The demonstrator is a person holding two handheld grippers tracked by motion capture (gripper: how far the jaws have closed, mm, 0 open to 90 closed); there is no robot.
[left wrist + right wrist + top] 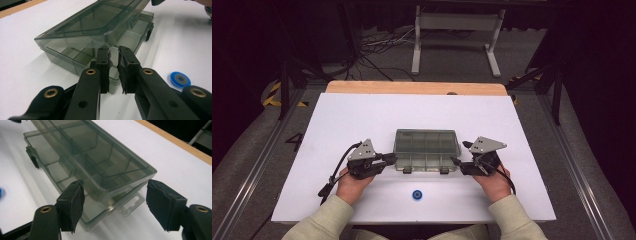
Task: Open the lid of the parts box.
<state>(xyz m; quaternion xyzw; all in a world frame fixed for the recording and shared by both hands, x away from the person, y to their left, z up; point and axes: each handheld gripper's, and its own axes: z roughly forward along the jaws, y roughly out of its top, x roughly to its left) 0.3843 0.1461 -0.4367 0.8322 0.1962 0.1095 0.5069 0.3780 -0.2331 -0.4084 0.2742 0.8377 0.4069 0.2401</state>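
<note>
Smoky clear plastic box (427, 149) at the middle of the white table (342, 120), lid (100, 20) lifted ajar above the tray. At the box's left end, left gripper (388, 159), nearly closed, pinching the tray's edge. At the box's right end, right gripper (454, 161), spread wide, pads clear of the plastic. Nearer the person than the box, well apart: small blue disc (416, 194).

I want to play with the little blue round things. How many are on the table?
1. One blue disc lies on the white table, in front of the plastic box, between the person's hands.
</note>
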